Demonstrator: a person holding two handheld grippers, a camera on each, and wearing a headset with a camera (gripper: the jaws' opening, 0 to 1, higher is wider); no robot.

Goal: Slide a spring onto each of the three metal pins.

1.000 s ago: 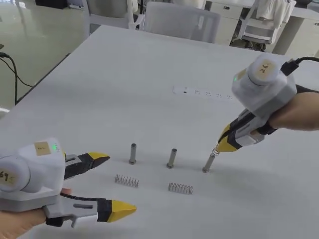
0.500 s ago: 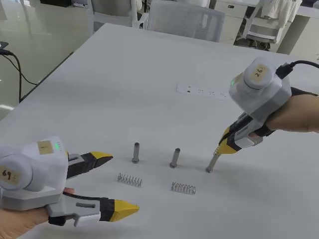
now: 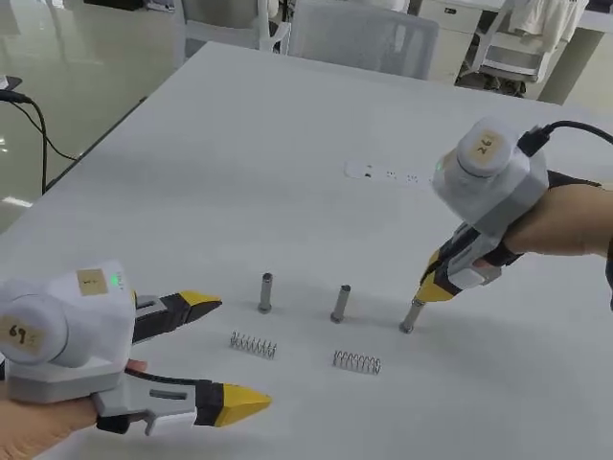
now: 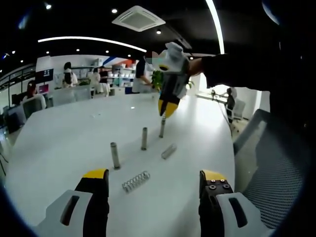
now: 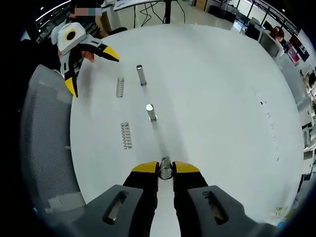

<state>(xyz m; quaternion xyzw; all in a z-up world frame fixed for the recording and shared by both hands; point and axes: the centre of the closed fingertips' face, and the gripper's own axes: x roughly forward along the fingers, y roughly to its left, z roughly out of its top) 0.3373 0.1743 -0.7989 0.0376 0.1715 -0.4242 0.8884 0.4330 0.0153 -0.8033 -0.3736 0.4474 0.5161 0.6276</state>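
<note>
The right gripper is closed narrow on a spring, holding it at the top of the right pin. On the tabletop, the left spring lies just before the left pin and the middle spring before the middle pin. The left gripper gapes wide near the left spring, holding nothing.

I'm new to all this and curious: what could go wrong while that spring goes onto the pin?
The right claw pinches the spring at the top of the end pin. Off-centre, the spring might snag there or pop free. A sideways push might also tip the slender pin over.
</note>
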